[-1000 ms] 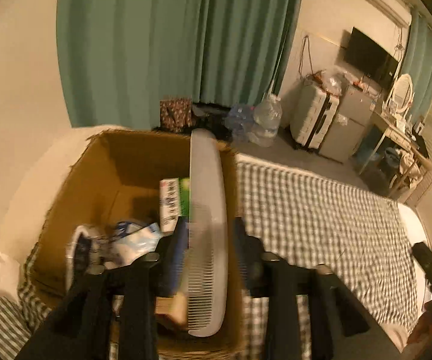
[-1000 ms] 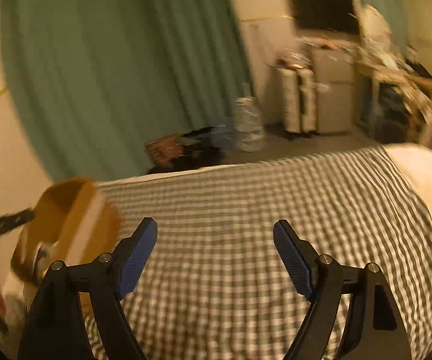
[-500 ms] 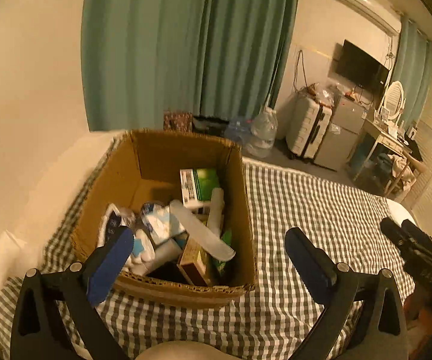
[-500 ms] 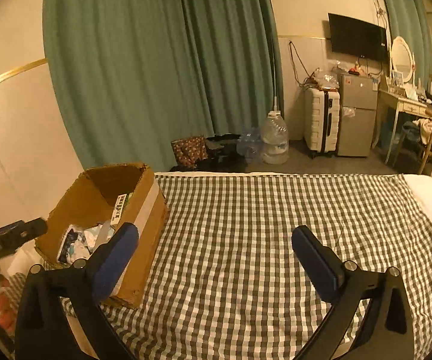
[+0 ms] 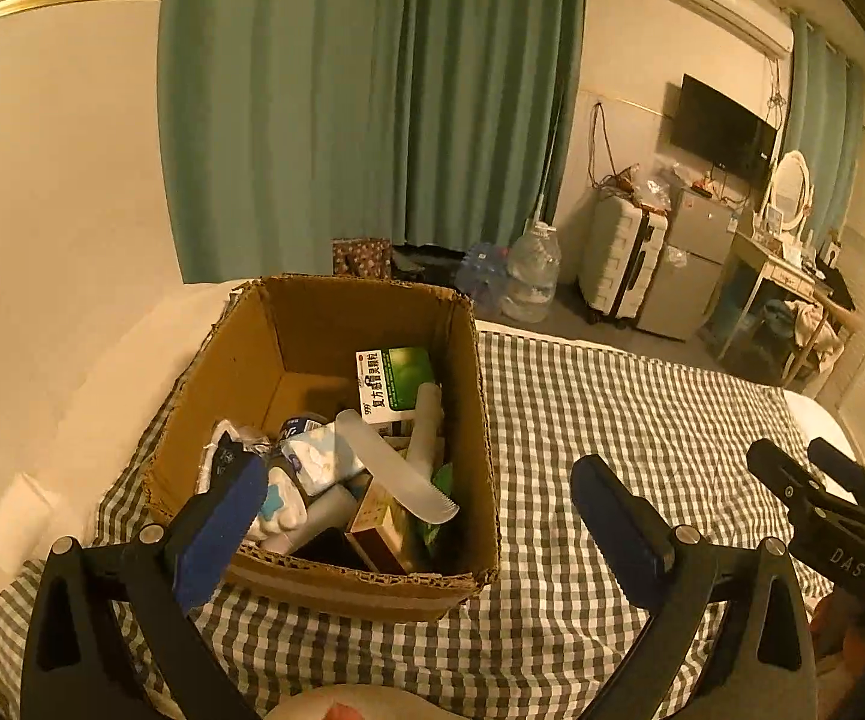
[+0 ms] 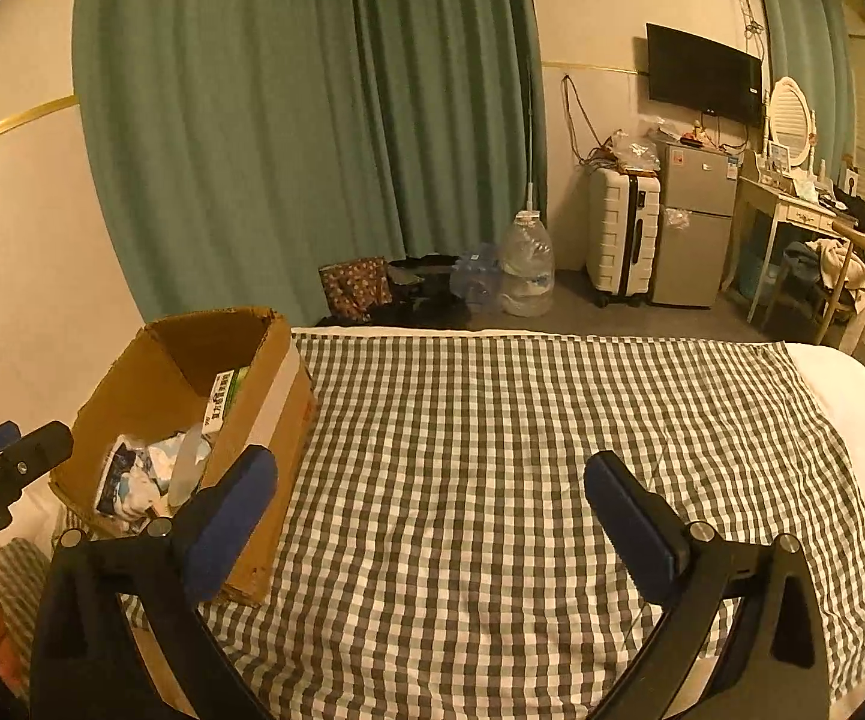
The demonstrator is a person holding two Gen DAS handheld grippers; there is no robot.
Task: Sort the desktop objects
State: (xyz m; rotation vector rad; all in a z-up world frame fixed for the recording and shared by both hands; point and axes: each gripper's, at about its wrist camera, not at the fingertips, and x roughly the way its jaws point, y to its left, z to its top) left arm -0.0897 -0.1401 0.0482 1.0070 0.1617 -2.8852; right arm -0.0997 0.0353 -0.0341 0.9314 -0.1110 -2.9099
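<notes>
A brown cardboard box (image 5: 474, 420) stands on the checked cloth (image 5: 612, 420) at the left of the bed. Inside lie a pale comb (image 5: 396, 468), a green and white medicine carton (image 5: 393, 381), tissue packs (image 5: 318, 456) and other small items. My left gripper (image 5: 417, 501) hangs open just in front of the box, with nothing between its blue pads. In the right wrist view the box (image 6: 276, 384) sits at the left. My right gripper (image 6: 429, 501) is open over bare cloth (image 6: 492, 420), empty. Each gripper shows at the edge of the other's view.
Beyond the bed's far edge are green curtains (image 6: 312, 120), a large water bottle (image 6: 528, 264), a white suitcase (image 6: 621, 234), a small fridge (image 6: 696, 222) and a dressing table (image 6: 792, 210). A white pillow (image 5: 72, 420) lies left of the box.
The left gripper let go of the comb, which now lies in the box, opened wide and drew back. The right gripper opened wider and swung toward the box.
</notes>
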